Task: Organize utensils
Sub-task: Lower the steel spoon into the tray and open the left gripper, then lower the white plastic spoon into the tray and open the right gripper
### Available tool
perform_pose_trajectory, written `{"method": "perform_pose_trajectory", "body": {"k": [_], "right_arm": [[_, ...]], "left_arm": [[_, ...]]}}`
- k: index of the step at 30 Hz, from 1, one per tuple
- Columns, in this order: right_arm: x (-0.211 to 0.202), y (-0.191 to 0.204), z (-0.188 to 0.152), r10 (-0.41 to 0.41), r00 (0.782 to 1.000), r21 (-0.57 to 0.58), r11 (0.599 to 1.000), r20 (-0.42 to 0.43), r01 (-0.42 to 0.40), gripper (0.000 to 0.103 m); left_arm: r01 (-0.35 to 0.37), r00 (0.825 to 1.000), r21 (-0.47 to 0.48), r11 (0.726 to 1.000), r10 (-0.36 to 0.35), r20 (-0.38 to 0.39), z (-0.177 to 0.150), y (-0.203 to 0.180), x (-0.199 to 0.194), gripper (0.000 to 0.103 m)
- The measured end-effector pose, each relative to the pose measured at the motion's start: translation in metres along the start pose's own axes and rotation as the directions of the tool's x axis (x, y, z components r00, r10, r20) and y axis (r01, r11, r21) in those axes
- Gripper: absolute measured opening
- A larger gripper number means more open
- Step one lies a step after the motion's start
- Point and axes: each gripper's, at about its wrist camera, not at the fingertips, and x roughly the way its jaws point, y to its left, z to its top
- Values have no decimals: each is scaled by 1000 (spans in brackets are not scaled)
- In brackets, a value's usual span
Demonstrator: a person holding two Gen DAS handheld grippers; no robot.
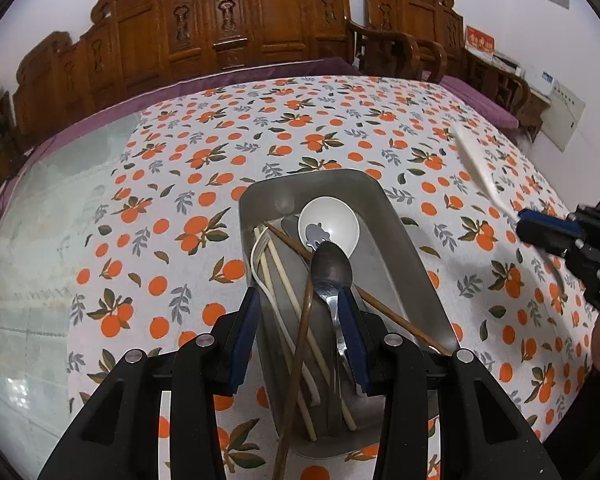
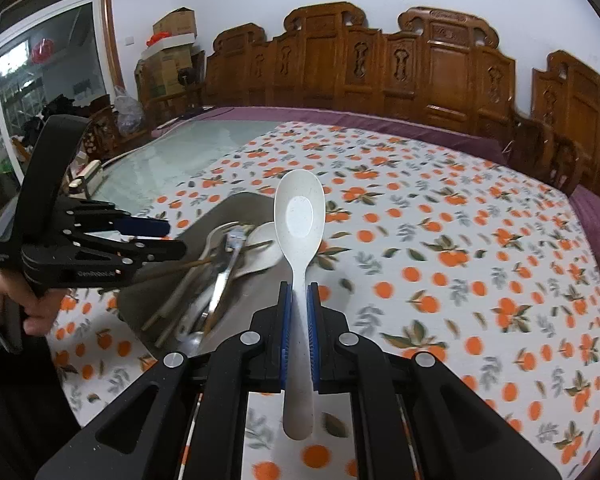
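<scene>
A grey metal tray (image 1: 392, 208) stands on the orange-print tablecloth and holds a white ladle (image 1: 332, 222), a metal spoon (image 1: 332, 268), a fork, and pale and brown chopsticks (image 1: 276, 264). My left gripper (image 1: 300, 300) hangs open over the tray's near half. The brown chopstick and the metal spoon's handle lie between its fingers, and the pads press on neither. My right gripper (image 2: 300, 296) is shut on the handle of a white speckled spoon (image 2: 300, 212), held above the cloth just right of the tray (image 2: 140, 300). It also shows in the left wrist view, where the right gripper (image 1: 540, 228) is at the right edge.
The tablecloth (image 2: 460, 240) covers the table's right part; bare glass tabletop (image 1: 40, 240) lies to the left. Carved wooden chairs (image 1: 260, 20) line the far side behind a purple cloth edge. Stacked boxes (image 2: 172, 56) stand by a window. A person's hand (image 2: 32, 304) holds the left gripper.
</scene>
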Motion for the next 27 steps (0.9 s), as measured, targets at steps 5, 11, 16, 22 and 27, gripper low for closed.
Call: {"method": "perform_pose_trajectory", "body": {"k": [5, 11, 16, 22, 27], "right_arm": [[19, 21, 12, 48, 999, 23, 999, -22, -47, 9], [41, 39, 24, 93, 995, 96, 991, -33, -89, 9], [63, 46, 33, 111, 993, 157, 982, -45, -103, 9], [88, 55, 38, 83, 994, 180, 981, -74, -69, 9], [99, 60, 34, 59, 994, 179, 983, -94, -42, 9]], "left_arm": [[-12, 1000, -6, 1000, 13, 24, -1, 5, -3, 44], [-18, 997, -15, 1000, 19, 69, 5, 12, -11, 56], [-12, 996, -45, 999, 16, 91, 7, 22, -18, 57], [-19, 994, -89, 996, 28, 105, 8, 37, -22, 70], [-23, 992, -109, 994, 37, 121, 9, 44, -25, 74]]}}
